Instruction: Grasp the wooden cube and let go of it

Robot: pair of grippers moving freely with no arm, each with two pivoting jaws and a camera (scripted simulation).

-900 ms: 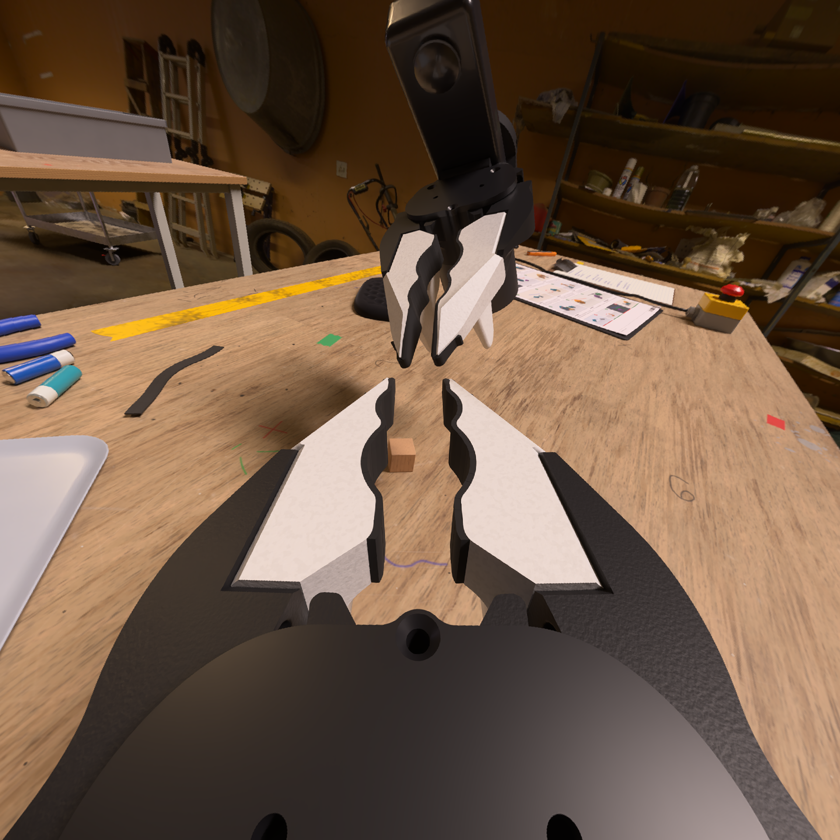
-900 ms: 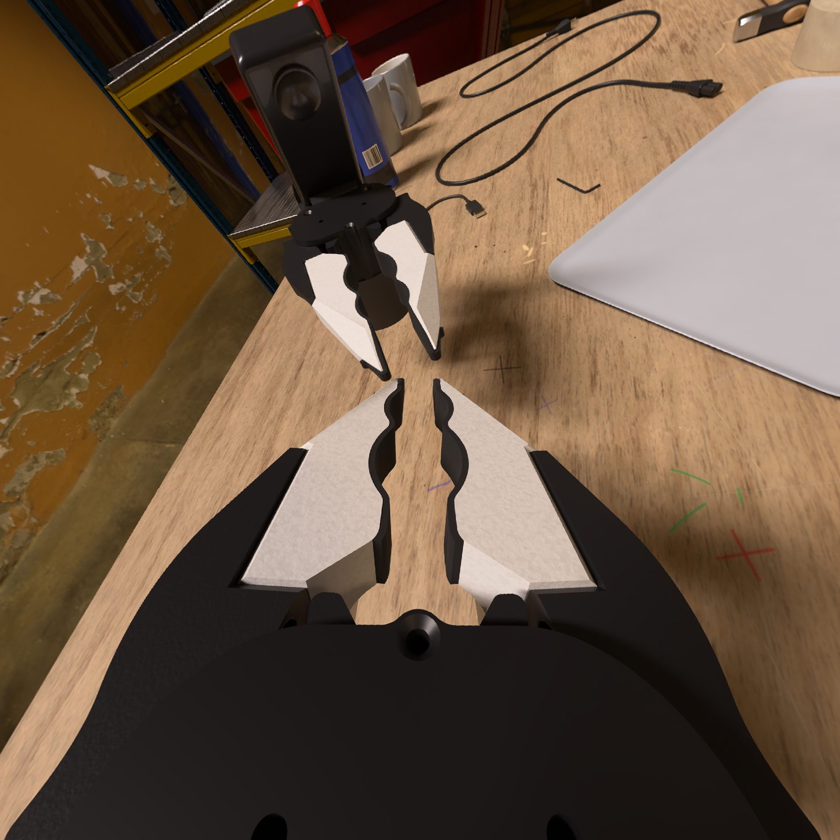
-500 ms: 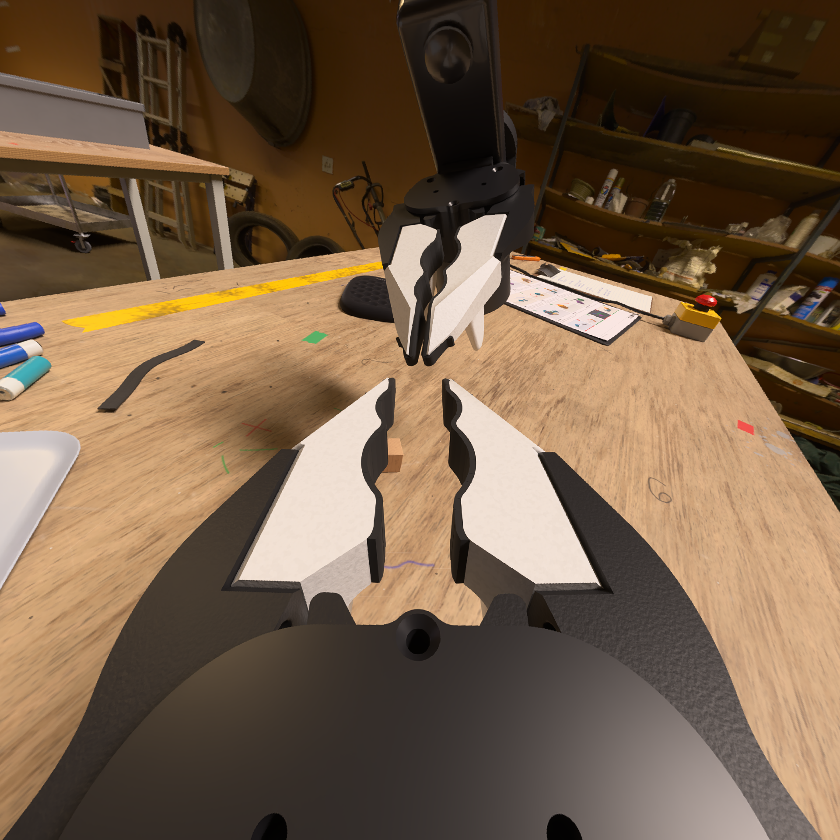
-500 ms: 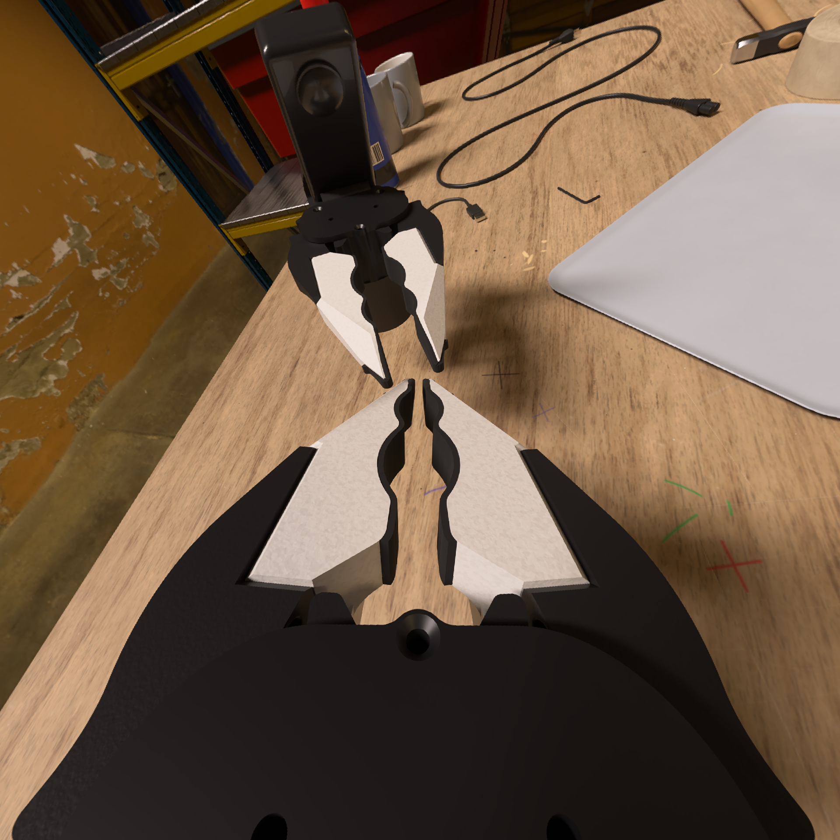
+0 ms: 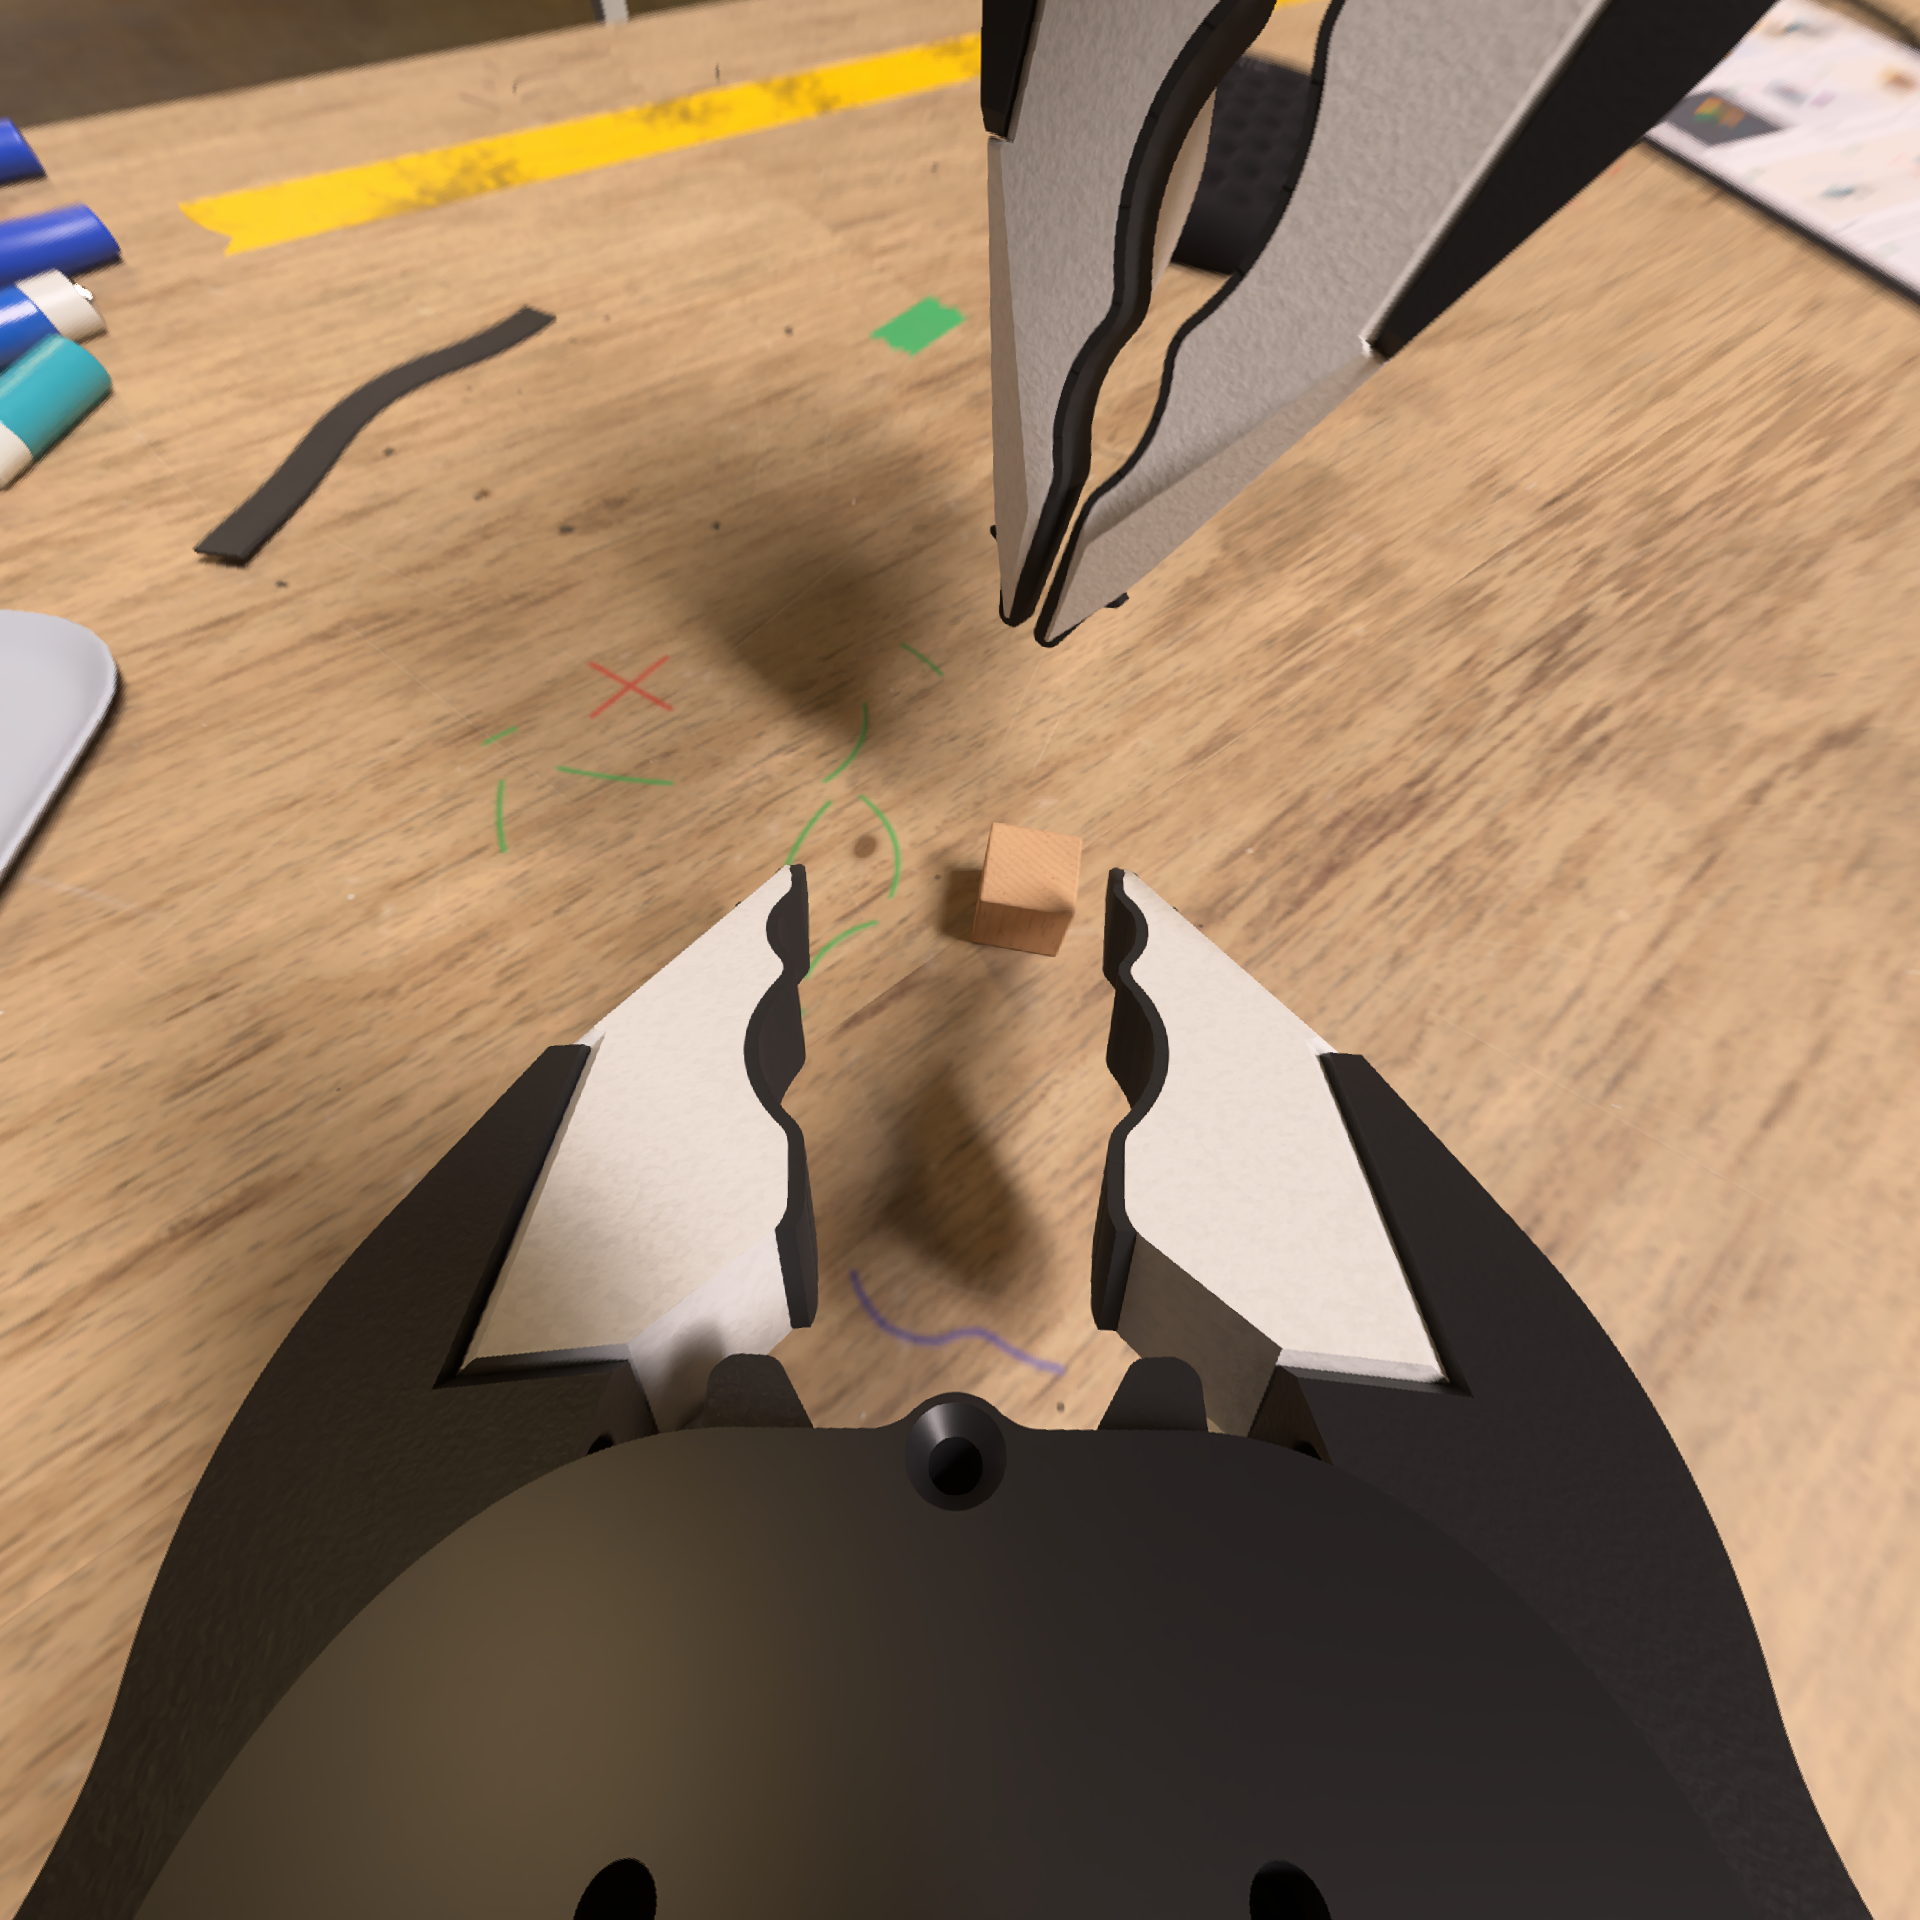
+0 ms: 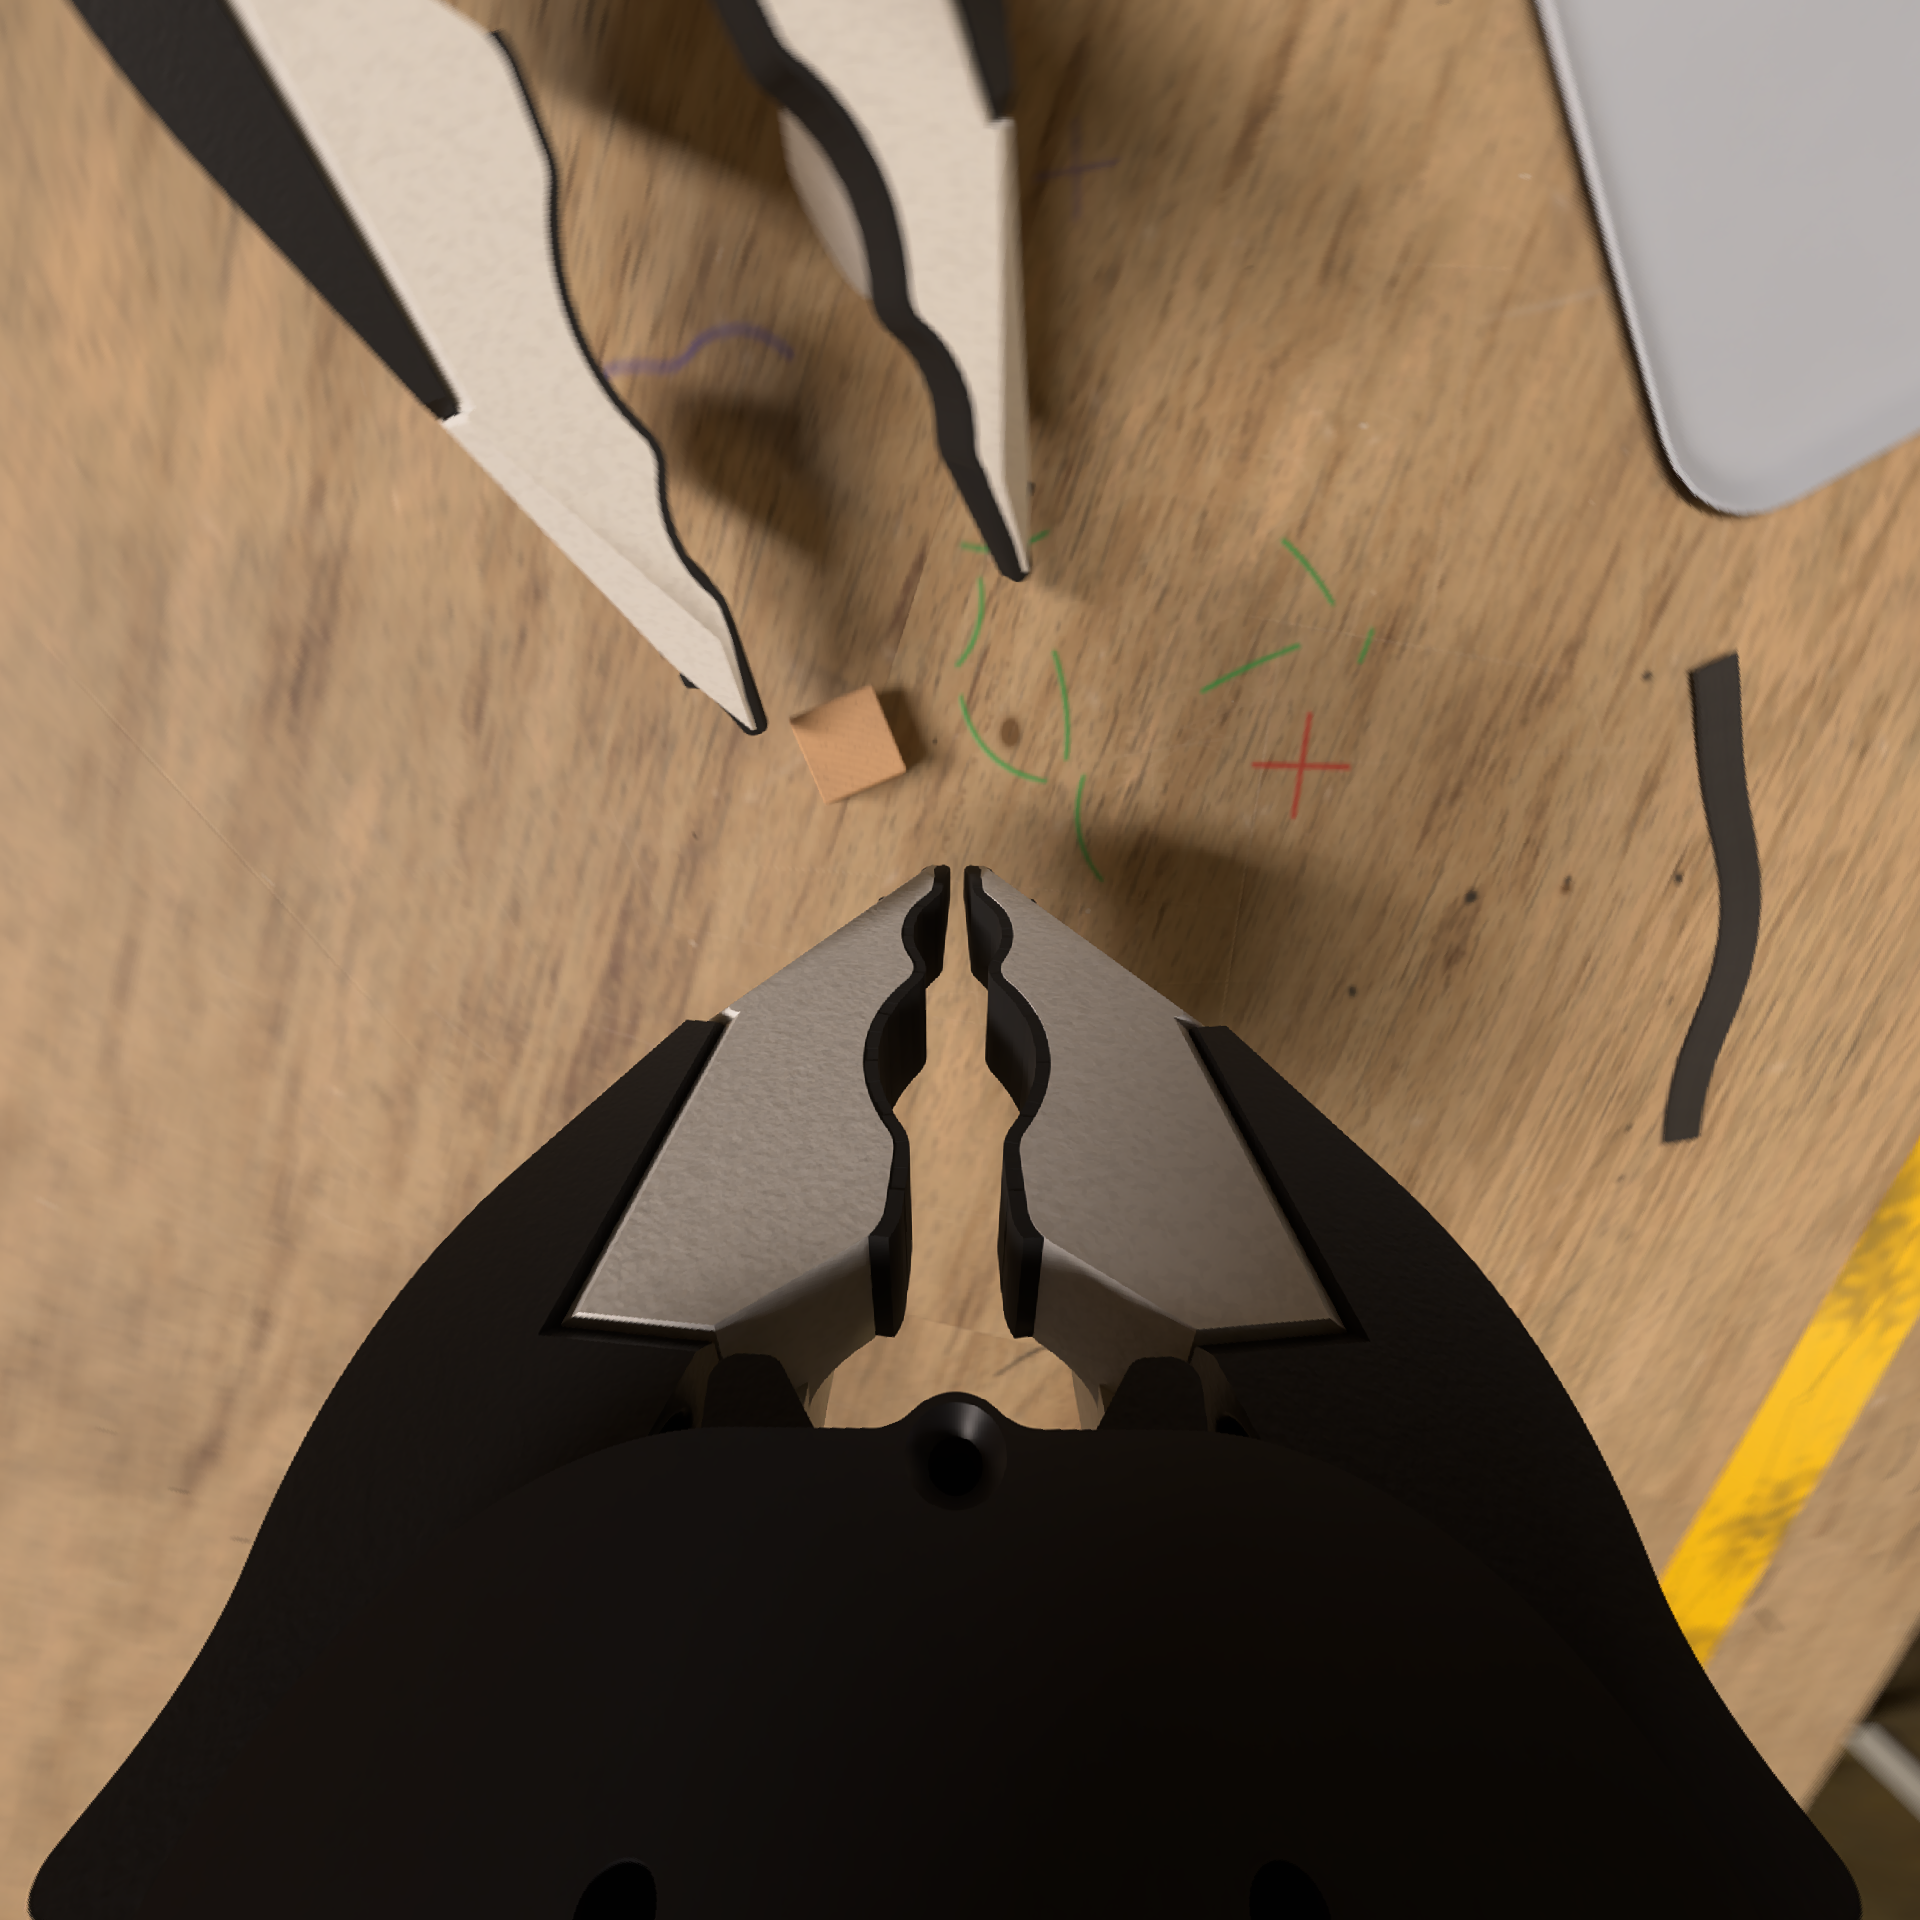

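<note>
Sitting flat on the plywood worktop (image 5: 1507, 727), the wooden cube (image 5: 1027, 888) is just ahead of the left claw (image 5: 954, 883), nearer its rt fingertip, not touched. Left claw's fingers are spread wide, nothing betw them. Right claw (image 6: 957, 875) is pinched nearly closed, tips almost meeting, empty; cube (image 6: 854, 744) lies just beyond its tips, slightly left. Green scribbles (image 6: 1023, 717) and a red X (image 6: 1299, 767) mark the wood beside the cube. Black strip (image 6: 1720, 894), yellow tape (image 5: 582, 156) and grey tray (image 6: 1766, 229) sit well apart.
</note>
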